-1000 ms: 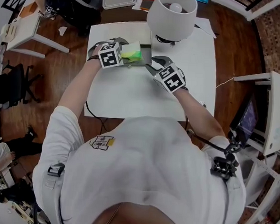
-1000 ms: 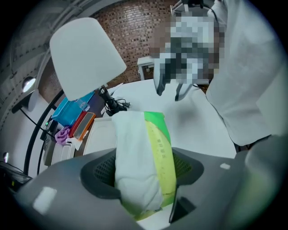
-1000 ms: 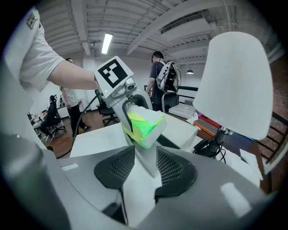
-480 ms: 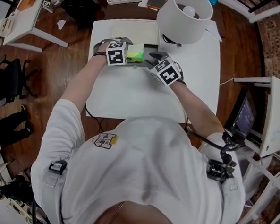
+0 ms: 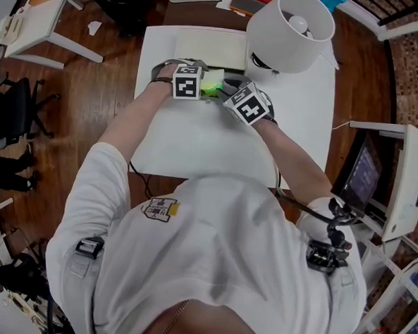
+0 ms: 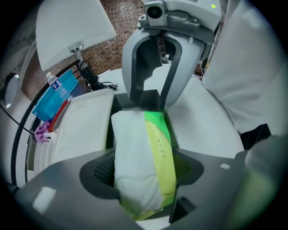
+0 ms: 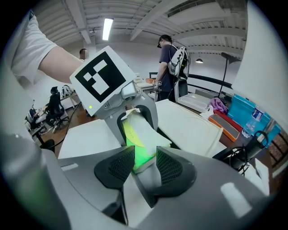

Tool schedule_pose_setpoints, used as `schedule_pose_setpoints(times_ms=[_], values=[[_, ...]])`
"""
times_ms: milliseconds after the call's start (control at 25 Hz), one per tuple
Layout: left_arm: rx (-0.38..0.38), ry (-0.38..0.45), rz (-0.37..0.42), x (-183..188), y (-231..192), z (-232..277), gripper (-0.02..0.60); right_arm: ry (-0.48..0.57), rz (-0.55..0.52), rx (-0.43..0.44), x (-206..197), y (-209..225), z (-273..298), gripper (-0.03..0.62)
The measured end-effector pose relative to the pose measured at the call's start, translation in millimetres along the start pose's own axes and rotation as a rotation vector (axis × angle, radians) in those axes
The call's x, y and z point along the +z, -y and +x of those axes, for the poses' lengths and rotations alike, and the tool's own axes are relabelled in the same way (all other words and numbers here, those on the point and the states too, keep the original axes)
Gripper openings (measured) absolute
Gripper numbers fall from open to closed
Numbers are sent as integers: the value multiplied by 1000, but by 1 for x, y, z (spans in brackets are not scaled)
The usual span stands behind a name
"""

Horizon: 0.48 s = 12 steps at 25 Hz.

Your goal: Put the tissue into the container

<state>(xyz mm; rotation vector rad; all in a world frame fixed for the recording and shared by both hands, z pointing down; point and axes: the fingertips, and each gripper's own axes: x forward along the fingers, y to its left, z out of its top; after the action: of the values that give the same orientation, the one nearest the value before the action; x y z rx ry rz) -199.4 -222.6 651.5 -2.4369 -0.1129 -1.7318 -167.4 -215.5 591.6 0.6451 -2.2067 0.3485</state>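
The left gripper (image 6: 141, 170) was clenched across the middle of the tissue pack (image 6: 135, 148), with one pad pressed to each long side. The right gripper (image 7: 144, 165) was closed on the pack's green end, so the pack was held by both at once. In the head view the left gripper was seen at 9 o'clock of the pack and the right at about 4 o'clock. The pack was held at the dark opening of the container (image 6: 109, 134), with what was taken for the container's white lid (image 6: 83, 128) lying flat at 9 o'clock of it in the left gripper view. Whether the pack already rested on the container's floor could not be told. All of this was at the 12 o'clock edge of the white table (image 5: 196, 141), and a lamp (image 5: 291, 30) stood at 2 o'clock of the pack. The pack was judged to be light and soft, a wad of paper in thin film that would dent under the pads and spring back rather than break. The film was judged slippery, so a hold across the narrow width at mid-length was thought safest. A pinch at one end alone was expected to let the rest sag or twist.
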Motion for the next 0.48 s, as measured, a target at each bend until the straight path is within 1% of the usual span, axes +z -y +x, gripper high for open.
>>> schedule_pose_setpoints(times_ms=[80,200,320,480], values=[[-13,-4,-11,-2,1,5,301,-18,-16,1,-1,1,7,146],[-20,12,-25,-4,3,8,301,-50,-39,7,-8,1,21,146],[-19,19,-23,-3,2,9,301,-61,-37,4,-11,3,29,130],[-19,16,-20,-2,2,8,302,-78,-44,3,-12,3,33,127]])
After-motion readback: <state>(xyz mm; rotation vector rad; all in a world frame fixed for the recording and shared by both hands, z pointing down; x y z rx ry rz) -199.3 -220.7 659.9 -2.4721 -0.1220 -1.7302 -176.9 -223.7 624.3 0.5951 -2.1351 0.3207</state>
